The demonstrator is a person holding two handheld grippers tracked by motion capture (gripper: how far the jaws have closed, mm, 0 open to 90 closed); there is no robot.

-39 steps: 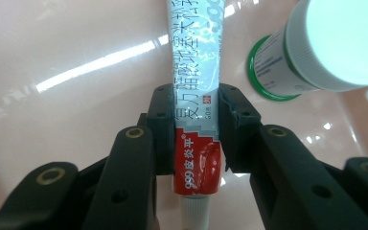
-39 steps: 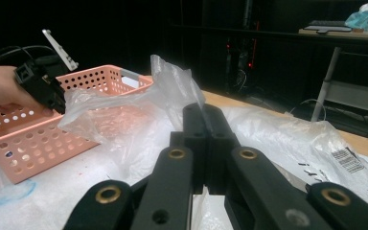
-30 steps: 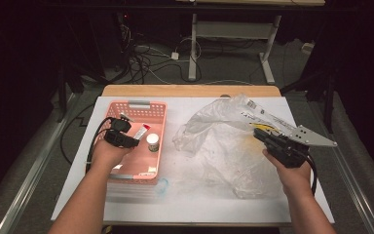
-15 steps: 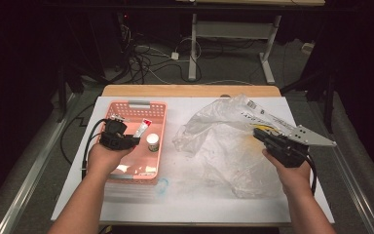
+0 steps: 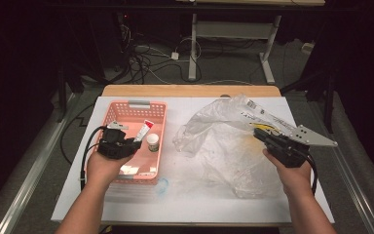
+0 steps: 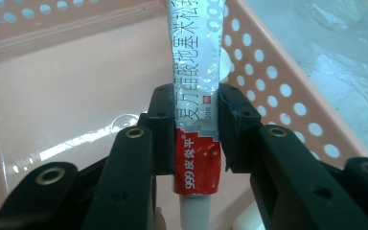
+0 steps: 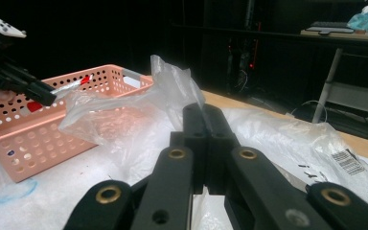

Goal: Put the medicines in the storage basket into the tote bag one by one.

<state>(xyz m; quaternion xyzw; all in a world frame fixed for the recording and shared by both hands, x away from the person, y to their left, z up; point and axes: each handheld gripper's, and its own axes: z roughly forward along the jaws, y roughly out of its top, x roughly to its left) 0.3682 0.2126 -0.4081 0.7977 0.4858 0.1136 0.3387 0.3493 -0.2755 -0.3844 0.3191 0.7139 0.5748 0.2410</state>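
A red and silver ointment tube hangs over the pink basket. My left gripper is shut on the tube's red end, with the white cap pointing back toward the hand. At the right, my right gripper has its jaws pressed together at the raised edge of a clear plastic bag, which appears pinched between them. The right gripper view also shows the left gripper and the tube above the basket.
A small white-capped jar and a clear packet lie in the basket. A blue ring is marked on the white table cover near the basket's front corner. Beyond the table's wooden far edge are cables and desk legs.
My left gripper has shifted a little over the basket, lifting slightly with the tube still in it. The right hand and the bag have not moved.
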